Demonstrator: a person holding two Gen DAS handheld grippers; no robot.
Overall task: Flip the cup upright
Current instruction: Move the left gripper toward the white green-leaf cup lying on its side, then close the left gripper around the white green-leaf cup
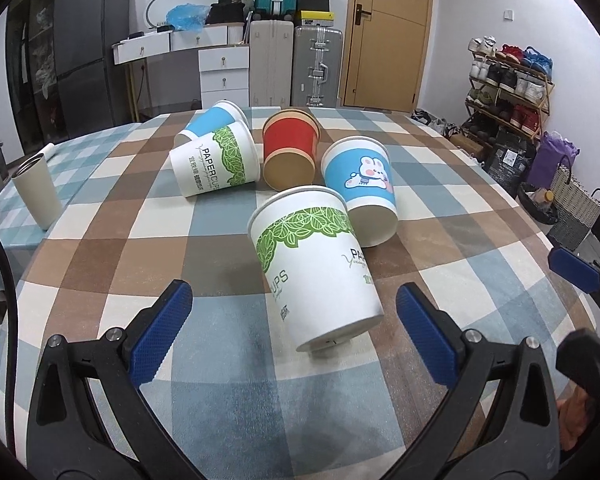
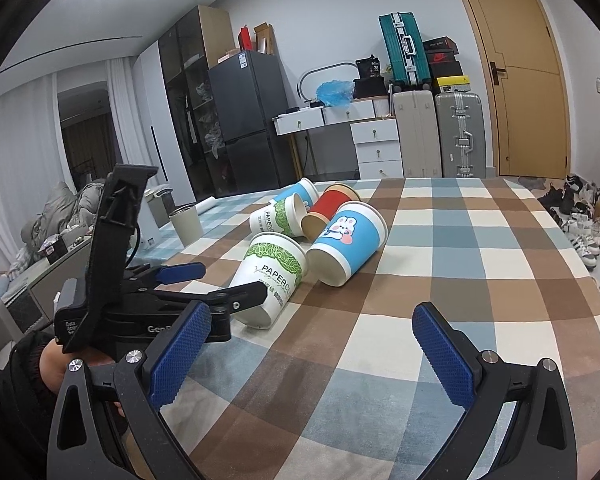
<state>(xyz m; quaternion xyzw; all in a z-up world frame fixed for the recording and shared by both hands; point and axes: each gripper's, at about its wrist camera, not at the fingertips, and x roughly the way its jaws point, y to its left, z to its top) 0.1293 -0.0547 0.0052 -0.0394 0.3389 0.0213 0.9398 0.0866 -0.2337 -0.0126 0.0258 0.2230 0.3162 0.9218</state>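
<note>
Several paper cups lie on their sides on the checked tablecloth (image 1: 220, 360). The nearest, a white cup with green leaves (image 1: 316, 272), lies with its base toward me, just ahead of and between the fingers of my open left gripper (image 1: 294, 308). It also shows in the right wrist view (image 2: 270, 276), with the left gripper (image 2: 224, 280) around its base end. Behind it lie a blue rabbit cup (image 1: 360, 184), a red cup (image 1: 290, 152), a second green-leaf cup (image 1: 214, 160) and another blue cup (image 1: 216, 118). My right gripper (image 2: 312, 332) is open and empty over the table.
A grey tumbler (image 1: 36, 192) stands upright at the table's left edge. Beyond the table are suitcases (image 1: 316, 64), a drawer unit, a fridge, a door and a shoe rack (image 1: 508, 80). Bags stand on the floor at the right.
</note>
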